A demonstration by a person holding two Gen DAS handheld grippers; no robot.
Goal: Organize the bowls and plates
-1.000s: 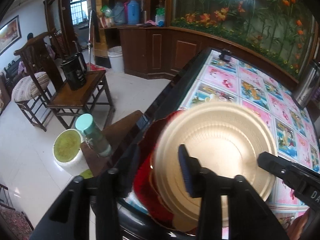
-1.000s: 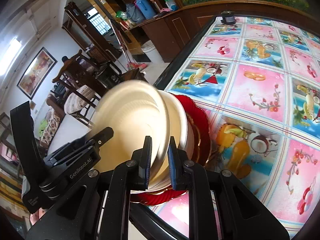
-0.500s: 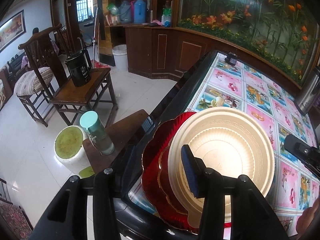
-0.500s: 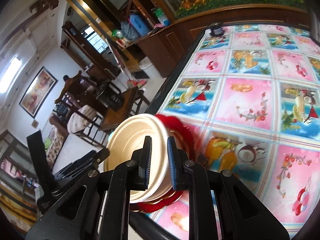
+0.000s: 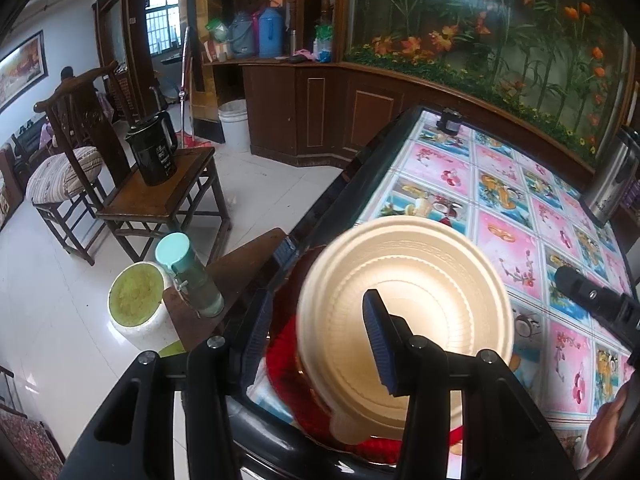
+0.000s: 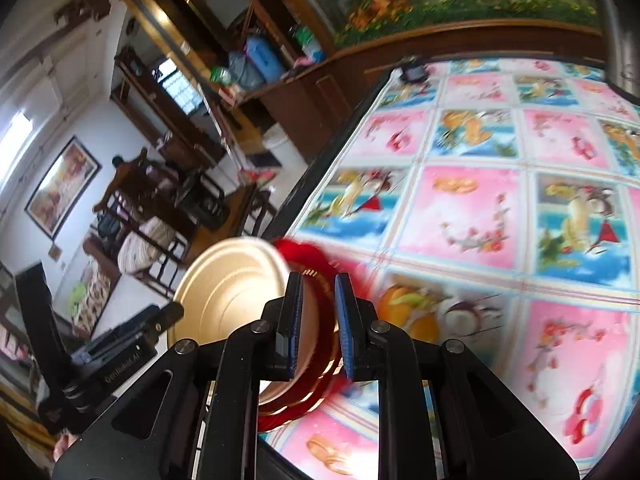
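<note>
A cream bowl (image 5: 420, 264) sits nested on a stack of red plates (image 5: 284, 344) at the table's near left corner. My left gripper (image 5: 318, 296) is open and straddles the stack's left rim. One finger is outside the plates, the other above the bowl's inside, and neither pad presses on anything. In the right wrist view the bowl (image 6: 228, 288) and red plates (image 6: 308, 252) lie just beyond my right gripper (image 6: 318, 280), which is shut and holds nothing. The left gripper (image 6: 172, 312) reaches the bowl's far rim there.
The table (image 5: 500, 184) wears a pink and blue fruit-print cloth. A steel flask (image 5: 612, 176) stands at its right edge and a small black object (image 5: 450, 120) at the far corner. Left of the table are a stool with a bottle (image 5: 188, 276), a white bucket (image 5: 136, 304) and a chair with a black kettle (image 5: 154, 152).
My right gripper has let go of the cream bowl's rim and drawn back from the stack. The bowl, tilted before, now rests flat on the red plates. The left gripper has stayed put.
</note>
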